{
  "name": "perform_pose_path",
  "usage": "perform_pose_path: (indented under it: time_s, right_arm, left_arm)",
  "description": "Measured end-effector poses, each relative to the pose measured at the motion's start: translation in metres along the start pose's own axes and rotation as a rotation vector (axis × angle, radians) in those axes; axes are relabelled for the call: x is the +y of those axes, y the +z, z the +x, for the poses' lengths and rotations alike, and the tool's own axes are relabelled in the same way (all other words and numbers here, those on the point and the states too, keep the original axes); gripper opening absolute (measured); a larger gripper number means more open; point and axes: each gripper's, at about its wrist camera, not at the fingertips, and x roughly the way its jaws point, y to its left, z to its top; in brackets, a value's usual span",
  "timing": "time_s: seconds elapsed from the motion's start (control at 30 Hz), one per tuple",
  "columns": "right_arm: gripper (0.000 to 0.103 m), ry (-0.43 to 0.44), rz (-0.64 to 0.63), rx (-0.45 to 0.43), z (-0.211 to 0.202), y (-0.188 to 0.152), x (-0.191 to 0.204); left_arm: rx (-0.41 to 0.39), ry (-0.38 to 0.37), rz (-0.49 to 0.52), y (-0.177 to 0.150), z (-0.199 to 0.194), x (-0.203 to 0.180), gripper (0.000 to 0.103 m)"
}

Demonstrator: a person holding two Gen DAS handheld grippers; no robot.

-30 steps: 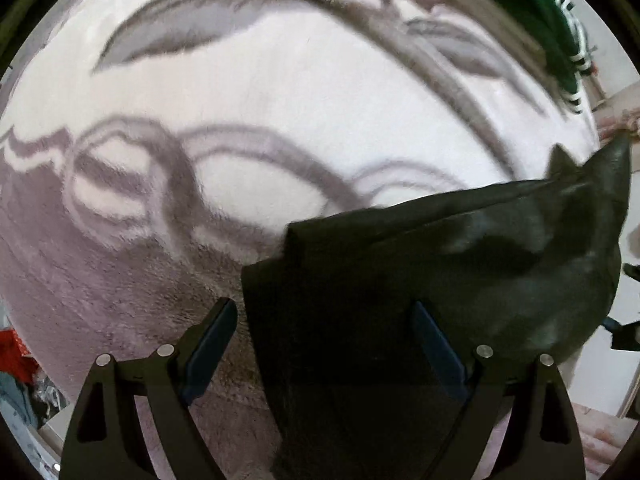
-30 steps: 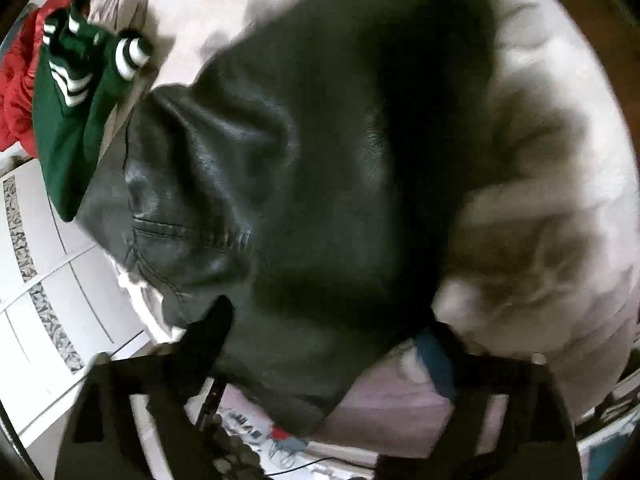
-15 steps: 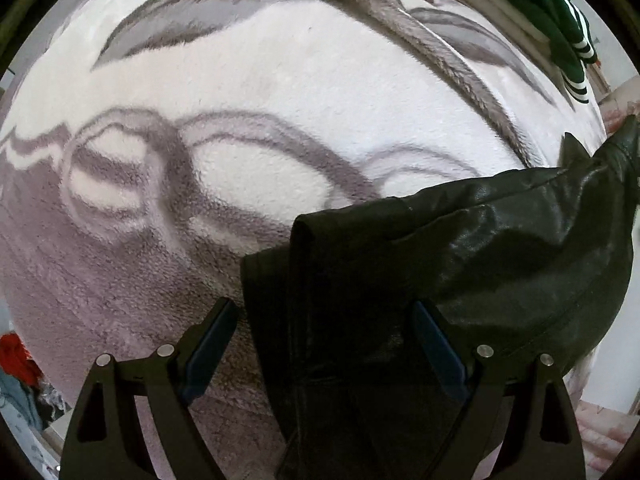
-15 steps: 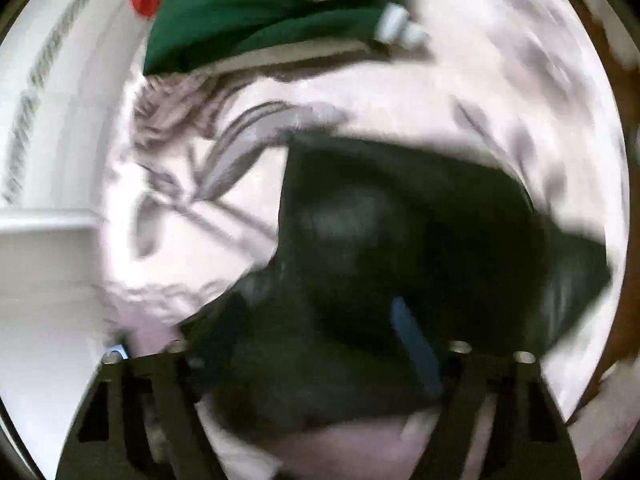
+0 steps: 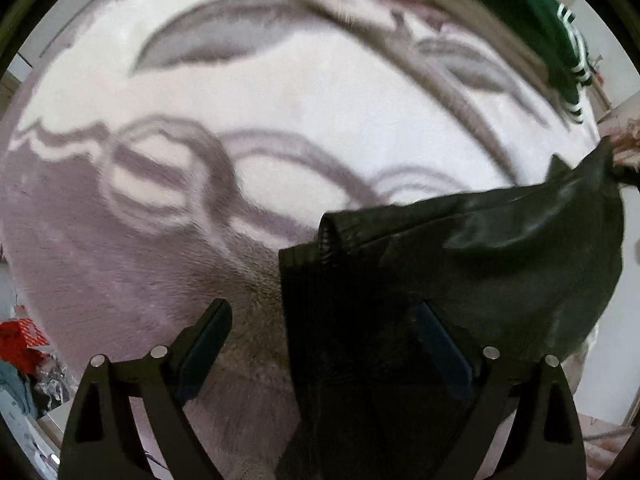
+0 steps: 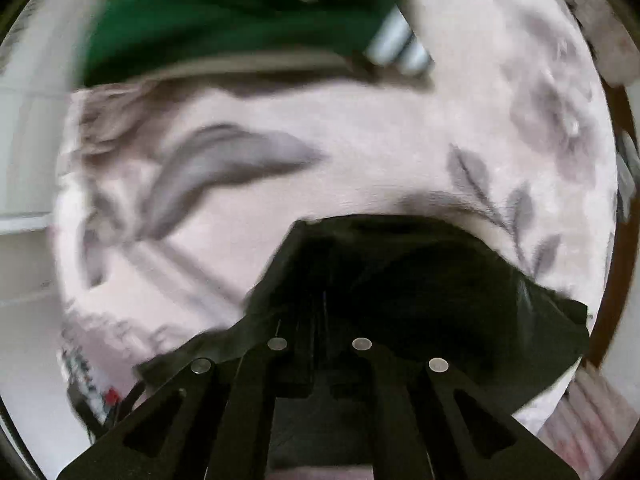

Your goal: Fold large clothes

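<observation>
One black leather-look garment (image 5: 480, 264) is laid on the patterned fleece blanket (image 5: 280, 100), partly folded. It is judged heavy, stiff in the crease and slick — best taken at a hem or seamed edge. One left gripper (image 5: 320, 344) is seen with jaws spread wide, gripping nothing, one finger over the garment. One right gripper (image 6: 320, 344) is seen with jaws closed on the garment's edge (image 6: 420, 280). One green striped garment (image 6: 224, 28) is noted — lying apart at the blanket's far side.

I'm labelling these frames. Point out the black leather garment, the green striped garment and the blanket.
black leather garment (image 5: 500, 264), left wrist view, shiny upper panel
green striped garment (image 6: 224, 28), right wrist view, plain green body
blanket (image 5: 304, 108), left wrist view, pale bare area
</observation>
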Motion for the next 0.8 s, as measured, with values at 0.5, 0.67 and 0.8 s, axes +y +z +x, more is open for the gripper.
perform_pose_path:
  time_s: [0.5,0.67,0.8]
  right_arm:
    - [0.0,-0.075,0.071,0.188,0.112,-0.017,-0.012]
    - [0.002,0.055,0.062,0.145,0.071,-0.025,-0.014]
    - [0.077,0.203,0.202,-0.014,-0.005,-0.064,-0.072]
  left_arm:
    - [0.074,0.011,-0.036,0.0,0.041,-0.009,0.096]
    - [0.034,0.037,0.031,0.012,0.001,-0.042,0.095]
    - [-0.019,-0.025,0.107,0.025,-0.029,-0.091,0.095]
